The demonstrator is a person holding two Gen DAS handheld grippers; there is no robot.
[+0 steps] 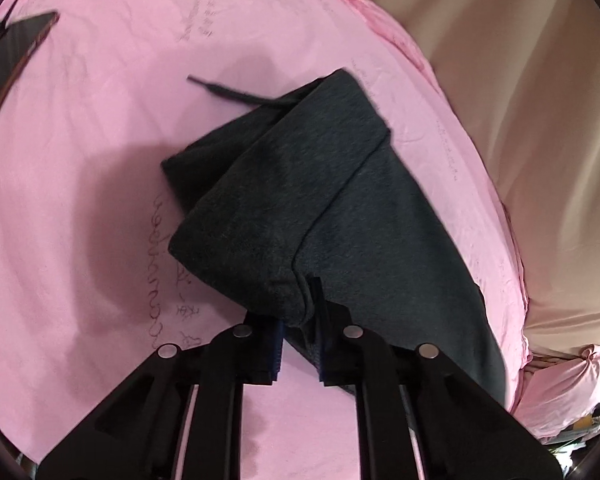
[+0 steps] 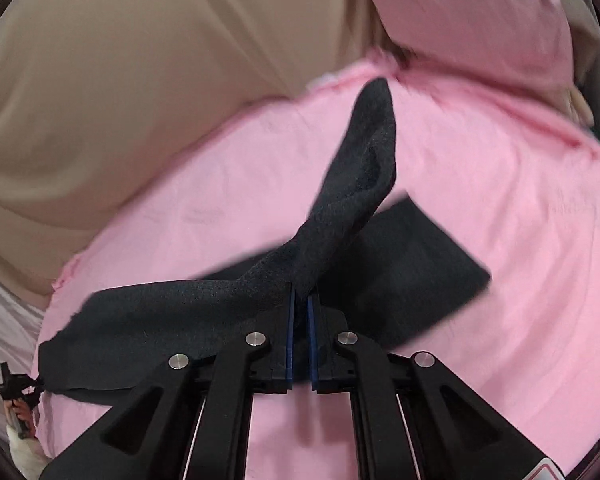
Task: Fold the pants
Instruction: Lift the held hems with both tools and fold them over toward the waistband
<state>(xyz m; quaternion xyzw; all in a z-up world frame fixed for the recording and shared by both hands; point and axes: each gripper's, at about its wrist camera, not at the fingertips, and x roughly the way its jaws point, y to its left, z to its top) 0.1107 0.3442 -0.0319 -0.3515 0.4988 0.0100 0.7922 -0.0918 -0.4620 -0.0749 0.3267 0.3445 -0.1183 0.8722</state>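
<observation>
Dark grey pants (image 1: 300, 184) lie partly folded on a pink sheet (image 1: 100, 140). A drawstring (image 1: 224, 90) sticks out at their far left. My left gripper (image 1: 298, 312) is shut on a bunched edge of the pants at their near side. In the right wrist view my right gripper (image 2: 300, 300) is shut on the pants (image 2: 340, 216) and holds a strip of the cloth lifted off the sheet (image 2: 480, 200). The strip rises away from the fingers toward the far edge. More of the pants lies flat to the left and right of the fingers.
Beige fabric (image 1: 520, 100) borders the pink sheet on the right in the left wrist view and fills the upper left of the right wrist view (image 2: 120, 80). A dark flat object (image 1: 16, 48) lies at the sheet's far left. A bunched pink cloth (image 1: 560, 384) sits at the lower right.
</observation>
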